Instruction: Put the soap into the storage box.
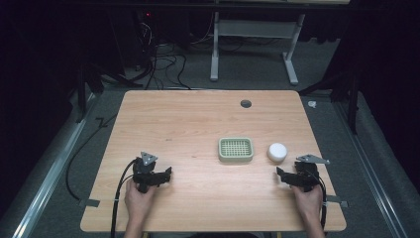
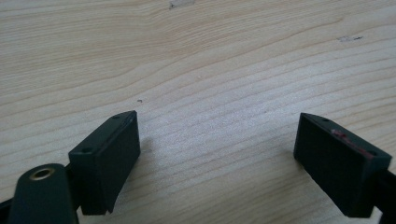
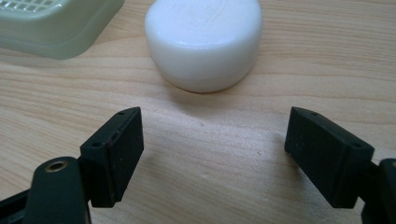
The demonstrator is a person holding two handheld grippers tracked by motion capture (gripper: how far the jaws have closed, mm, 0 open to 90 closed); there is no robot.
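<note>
Right gripper view: soap (image 3: 204,42) ahead of spread right tool (image 3: 212,154)

The right gripper (image 3: 212,154) has its two black jaws spread wide apart, with bare wooden table (image 3: 210,186) between them. A round white soap (image 3: 203,42) sits just ahead of the jaws. A pale green tray (image 3: 56,28) is beside the soap, at the top left corner.
</note>
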